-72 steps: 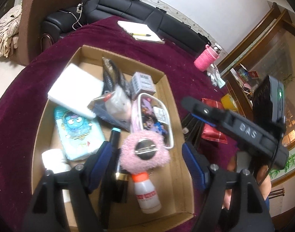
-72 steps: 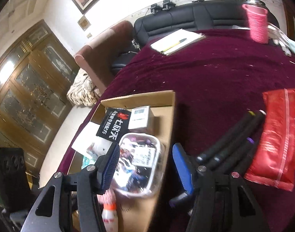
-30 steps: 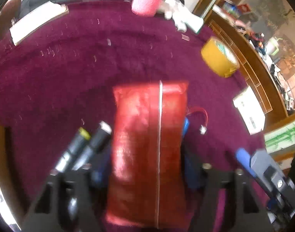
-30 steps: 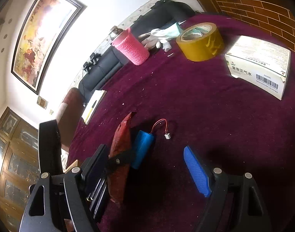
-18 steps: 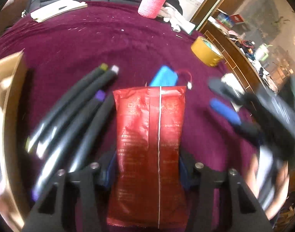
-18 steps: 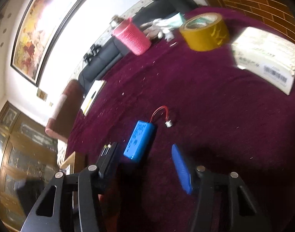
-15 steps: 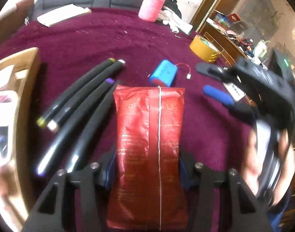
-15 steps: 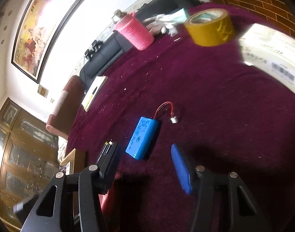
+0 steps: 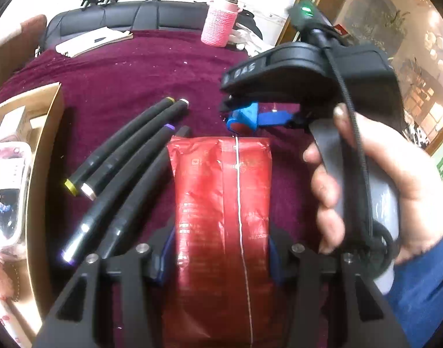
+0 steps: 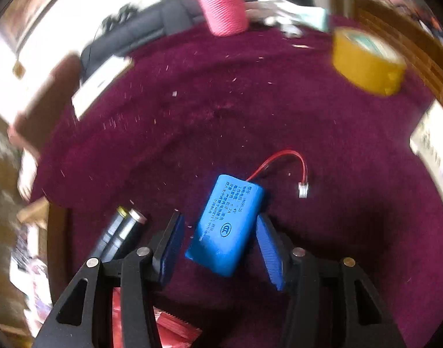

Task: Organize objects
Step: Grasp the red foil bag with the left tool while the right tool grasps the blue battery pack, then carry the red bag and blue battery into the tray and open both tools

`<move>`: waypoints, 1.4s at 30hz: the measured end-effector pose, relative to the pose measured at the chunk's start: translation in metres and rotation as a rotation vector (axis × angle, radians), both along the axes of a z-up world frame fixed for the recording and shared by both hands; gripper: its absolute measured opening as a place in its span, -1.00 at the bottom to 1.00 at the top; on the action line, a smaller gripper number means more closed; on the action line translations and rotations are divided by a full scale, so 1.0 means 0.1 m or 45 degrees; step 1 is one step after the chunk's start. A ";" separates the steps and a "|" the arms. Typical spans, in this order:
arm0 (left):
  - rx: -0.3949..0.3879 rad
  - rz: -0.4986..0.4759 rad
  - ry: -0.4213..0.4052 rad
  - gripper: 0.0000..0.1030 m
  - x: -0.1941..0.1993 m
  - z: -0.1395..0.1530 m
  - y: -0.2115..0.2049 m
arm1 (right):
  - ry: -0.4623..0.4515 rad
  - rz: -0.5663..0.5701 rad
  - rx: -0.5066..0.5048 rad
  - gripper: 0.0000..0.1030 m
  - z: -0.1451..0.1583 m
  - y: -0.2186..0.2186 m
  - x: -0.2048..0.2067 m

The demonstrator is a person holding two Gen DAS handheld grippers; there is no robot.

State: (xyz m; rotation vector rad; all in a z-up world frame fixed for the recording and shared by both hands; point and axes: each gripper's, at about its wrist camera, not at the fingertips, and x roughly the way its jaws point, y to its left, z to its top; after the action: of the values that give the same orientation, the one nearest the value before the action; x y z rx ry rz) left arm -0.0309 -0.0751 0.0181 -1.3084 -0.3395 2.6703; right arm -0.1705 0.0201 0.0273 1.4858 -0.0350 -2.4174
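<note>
My left gripper (image 9: 220,256) is shut on a red foil packet (image 9: 221,217) that stands out forward between its blue pads. Several black markers (image 9: 125,156) lie on the maroon cloth just left of the packet. My right gripper (image 10: 221,246) is open, with its blue pads on either side of a blue battery pack (image 10: 225,223) that has a red wire and white plug. The pads do not touch the battery pack. The right gripper (image 9: 250,116) also shows in the left wrist view, over the battery pack (image 9: 243,117).
A cardboard box (image 9: 44,150) full of small items stands at the left. A pink cup (image 9: 220,24), a notepad (image 9: 91,40) and a black sofa (image 9: 140,17) are at the back. A yellow tape roll (image 10: 366,63) and a white carton (image 10: 433,156) sit at the right.
My left gripper left the box, closed on the red packet and lifted it. My right gripper swung round and came down around the blue battery pack.
</note>
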 end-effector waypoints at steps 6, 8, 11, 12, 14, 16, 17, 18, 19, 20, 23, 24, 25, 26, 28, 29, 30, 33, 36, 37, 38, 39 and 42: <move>0.040 -0.003 -0.006 -0.03 -0.01 -0.01 -0.05 | 0.064 0.123 -0.008 -0.23 -0.02 0.20 0.14; 0.042 -0.001 -0.004 -0.03 0.00 -0.01 -0.05 | 0.079 0.101 -0.061 -0.26 0.01 0.32 0.23; 0.066 0.003 -0.002 -0.02 0.02 -0.01 -0.05 | 0.083 0.074 -0.141 -0.26 0.01 0.52 0.39; 0.089 0.004 -0.001 -0.03 0.02 -0.01 -0.07 | 0.080 0.066 -0.182 -0.27 0.01 0.60 0.43; 0.131 0.003 -0.002 -0.03 0.01 -0.01 -0.09 | 0.084 0.055 -0.217 -0.27 0.04 0.68 0.46; 0.128 0.009 0.002 -0.03 0.01 -0.01 -0.09 | 0.112 0.050 -0.232 -0.31 0.10 0.72 0.48; 0.138 0.014 0.006 -0.03 0.02 -0.01 -0.10 | 0.112 0.054 -0.239 -0.31 0.11 0.73 0.47; 0.137 0.018 0.007 -0.03 0.02 -0.01 -0.09 | 0.109 0.062 -0.252 -0.31 0.12 0.73 0.46; 0.127 0.024 0.009 -0.03 0.02 0.00 -0.09 | 0.106 0.070 -0.260 -0.31 0.12 0.73 0.46; 0.124 0.028 0.011 -0.03 0.03 0.01 -0.08 | 0.103 0.078 -0.261 -0.31 0.12 0.72 0.46; 0.110 0.041 0.009 -0.03 0.05 0.04 -0.06 | 0.084 0.119 -0.218 -0.31 0.09 0.66 0.48; 0.107 0.046 0.007 -0.03 0.05 0.04 -0.06 | 0.068 0.143 -0.170 -0.31 0.05 0.63 0.50; 0.107 0.048 0.004 -0.03 0.05 0.04 -0.06 | 0.053 0.178 -0.129 -0.31 0.02 0.58 0.50; 0.101 0.049 0.000 -0.03 0.05 0.05 -0.05 | 0.071 0.187 -0.109 -0.31 0.02 0.56 0.52; 0.092 0.054 -0.004 -0.03 0.05 0.04 -0.04 | 0.086 0.183 -0.087 -0.27 0.00 0.52 0.51; 0.090 0.054 -0.008 -0.03 0.04 0.03 -0.04 | 0.105 0.192 -0.064 -0.27 0.00 0.49 0.52; 0.085 0.052 -0.015 -0.03 0.04 0.02 -0.03 | 0.124 0.200 -0.040 -0.28 0.00 0.47 0.53; 0.078 0.049 -0.018 -0.03 0.04 0.02 -0.02 | 0.139 0.211 -0.012 -0.30 0.00 0.46 0.55; 0.127 0.046 -0.019 -0.03 0.08 0.06 -0.05 | 0.122 0.221 -0.076 -0.30 0.05 0.50 0.57; 0.138 0.047 -0.018 -0.03 0.11 0.08 -0.06 | 0.126 0.223 -0.106 -0.30 0.08 0.52 0.59; 0.139 0.048 -0.014 -0.03 0.12 0.11 -0.07 | 0.136 0.225 -0.124 -0.30 0.11 0.52 0.60; 0.135 0.053 -0.003 -0.03 0.14 0.15 -0.07 | 0.150 0.224 -0.143 -0.30 0.15 0.53 0.62; 0.133 0.064 0.020 -0.03 0.20 0.25 -0.12 | 0.148 0.220 -0.230 -0.29 0.21 0.57 0.64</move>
State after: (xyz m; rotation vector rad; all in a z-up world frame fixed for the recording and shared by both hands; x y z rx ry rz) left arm -0.0109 -0.0869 0.0427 -1.2642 -0.5094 2.6621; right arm -0.1061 0.0776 0.0488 1.2168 -0.0931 -2.2905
